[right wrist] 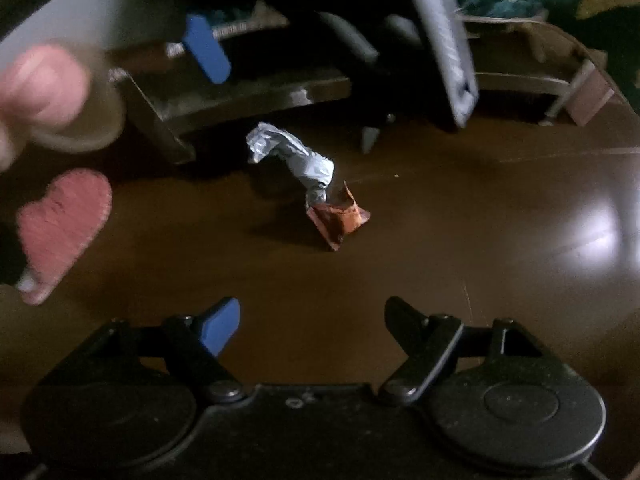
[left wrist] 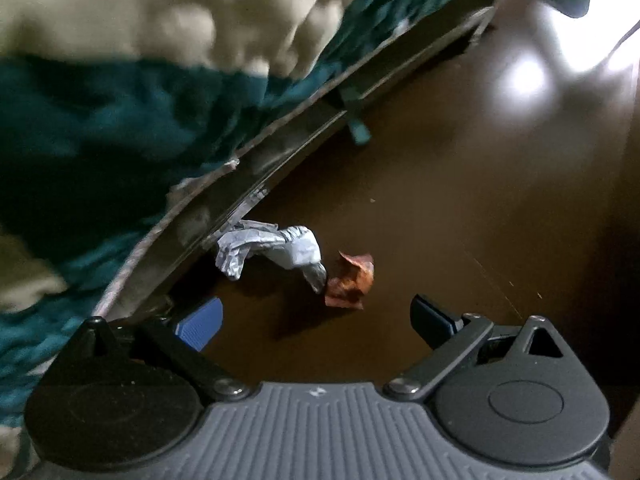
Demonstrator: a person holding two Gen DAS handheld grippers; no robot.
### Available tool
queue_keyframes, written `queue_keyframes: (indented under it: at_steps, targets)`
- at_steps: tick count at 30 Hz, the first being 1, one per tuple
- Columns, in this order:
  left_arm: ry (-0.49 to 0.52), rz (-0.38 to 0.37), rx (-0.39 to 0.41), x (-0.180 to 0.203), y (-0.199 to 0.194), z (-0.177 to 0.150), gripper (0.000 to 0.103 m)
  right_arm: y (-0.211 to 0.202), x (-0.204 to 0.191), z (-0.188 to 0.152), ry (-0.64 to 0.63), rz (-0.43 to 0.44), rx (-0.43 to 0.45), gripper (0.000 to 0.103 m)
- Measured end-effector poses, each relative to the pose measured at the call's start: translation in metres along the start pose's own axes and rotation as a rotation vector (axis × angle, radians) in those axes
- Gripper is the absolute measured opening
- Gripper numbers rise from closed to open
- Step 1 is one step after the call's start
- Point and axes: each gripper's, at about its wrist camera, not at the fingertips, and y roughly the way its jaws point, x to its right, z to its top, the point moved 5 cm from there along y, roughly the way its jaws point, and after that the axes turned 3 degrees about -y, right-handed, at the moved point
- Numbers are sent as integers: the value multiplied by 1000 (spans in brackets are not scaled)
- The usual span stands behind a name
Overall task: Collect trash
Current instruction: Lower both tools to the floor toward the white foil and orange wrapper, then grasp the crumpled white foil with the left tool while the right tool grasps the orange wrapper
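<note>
Both our left hand-held gripper (left wrist: 316, 322) and right hand-held gripper (right wrist: 312, 326) gaped empty; ahead lay the crumpled silvery-white wrapper (right wrist: 294, 156) touching the crumpled orange-brown wrapper (right wrist: 338, 220); we judged one-at-a-time pinches best.

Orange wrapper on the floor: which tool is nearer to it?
Left, as far as these views show. The left tool hangs open just short of the orange wrapper, which touches the silver wrapper. The right tool, also open, sits farther back from it.

Ribbed grey left gripper (left wrist: 316, 322), blue pads (left wrist: 200, 328); black right gripper (right wrist: 312, 326)
</note>
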Motion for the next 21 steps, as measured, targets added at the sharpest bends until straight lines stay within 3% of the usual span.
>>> queue_keyframes:
  at_steps: [10, 17, 21]
  targets:
    - [-87, 30, 13, -9, 71, 12, 100, 76, 9, 13, -117, -50, 48, 77]
    - [-87, 35, 16, -9, 98, 19, 100, 105, 13, 28, -191, -32, 93, 77]
    - [-127, 29, -20, -19, 115, 23, 100, 116, 12, 37, -249, -29, 106, 74]
